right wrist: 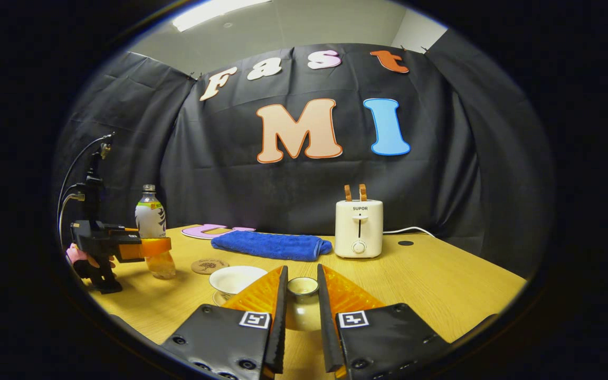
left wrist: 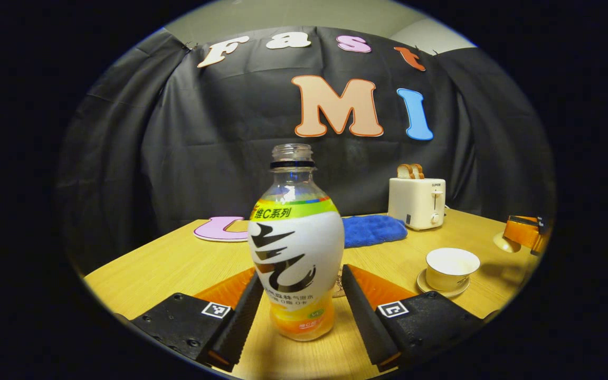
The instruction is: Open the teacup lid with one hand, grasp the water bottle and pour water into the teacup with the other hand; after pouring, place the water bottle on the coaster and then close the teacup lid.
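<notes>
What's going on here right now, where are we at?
The right tool holds the teacup lid by its knob, lifted off the teacup, which sits open on its saucer. The left tool brackets the uncapped water bottle standing on the table, not yet closed on it. The coaster waits nearby.

From my remote seat I see the water bottle wearing a white label with bold black brush strokes, a green and yellow band above, and orange at its base. The teacup is white on a pale wood-grain table. Behind it lie a blue towel and a cream toaster with brown toast.
</notes>
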The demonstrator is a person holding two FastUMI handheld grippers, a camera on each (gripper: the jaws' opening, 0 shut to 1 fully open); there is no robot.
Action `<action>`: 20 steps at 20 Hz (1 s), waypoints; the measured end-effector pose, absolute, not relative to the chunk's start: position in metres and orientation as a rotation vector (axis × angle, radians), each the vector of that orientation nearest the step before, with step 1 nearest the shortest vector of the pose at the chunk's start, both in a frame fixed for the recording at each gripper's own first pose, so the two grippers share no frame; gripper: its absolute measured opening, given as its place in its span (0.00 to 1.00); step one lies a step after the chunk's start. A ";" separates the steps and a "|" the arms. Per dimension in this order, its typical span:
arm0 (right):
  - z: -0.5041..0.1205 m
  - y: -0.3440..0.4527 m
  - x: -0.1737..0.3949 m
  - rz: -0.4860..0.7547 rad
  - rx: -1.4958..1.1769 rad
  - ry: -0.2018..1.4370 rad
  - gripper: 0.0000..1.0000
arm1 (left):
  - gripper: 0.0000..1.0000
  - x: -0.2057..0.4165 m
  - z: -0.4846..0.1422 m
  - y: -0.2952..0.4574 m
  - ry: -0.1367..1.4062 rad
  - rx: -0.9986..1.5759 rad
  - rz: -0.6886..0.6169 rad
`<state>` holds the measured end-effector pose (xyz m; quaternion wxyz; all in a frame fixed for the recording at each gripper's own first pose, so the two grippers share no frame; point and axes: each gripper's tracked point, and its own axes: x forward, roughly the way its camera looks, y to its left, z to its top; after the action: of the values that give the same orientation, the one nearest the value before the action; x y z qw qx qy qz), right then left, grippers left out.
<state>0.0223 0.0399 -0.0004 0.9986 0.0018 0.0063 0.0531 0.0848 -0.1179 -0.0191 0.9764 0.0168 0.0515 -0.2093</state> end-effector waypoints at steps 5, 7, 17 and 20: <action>0.002 0.039 0.021 0.107 0.004 0.012 0.33 | 0.68 0.089 -0.024 -0.119 0.125 0.062 -0.424; 0.002 0.037 0.021 0.104 0.004 0.013 0.33 | 0.66 0.089 -0.024 -0.118 0.126 0.065 -0.422; 0.002 0.014 0.026 0.063 0.002 0.010 0.33 | 0.61 0.099 -0.002 -0.105 0.072 0.401 -0.374; 0.002 0.008 0.026 0.055 0.002 0.011 0.33 | 0.60 0.101 0.009 -0.106 0.031 0.567 -0.363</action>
<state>0.0265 0.0083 0.0022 0.9996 0.0009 0.0054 0.0276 0.1005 -0.1062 0.0089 0.9438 0.2781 0.0154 -0.1780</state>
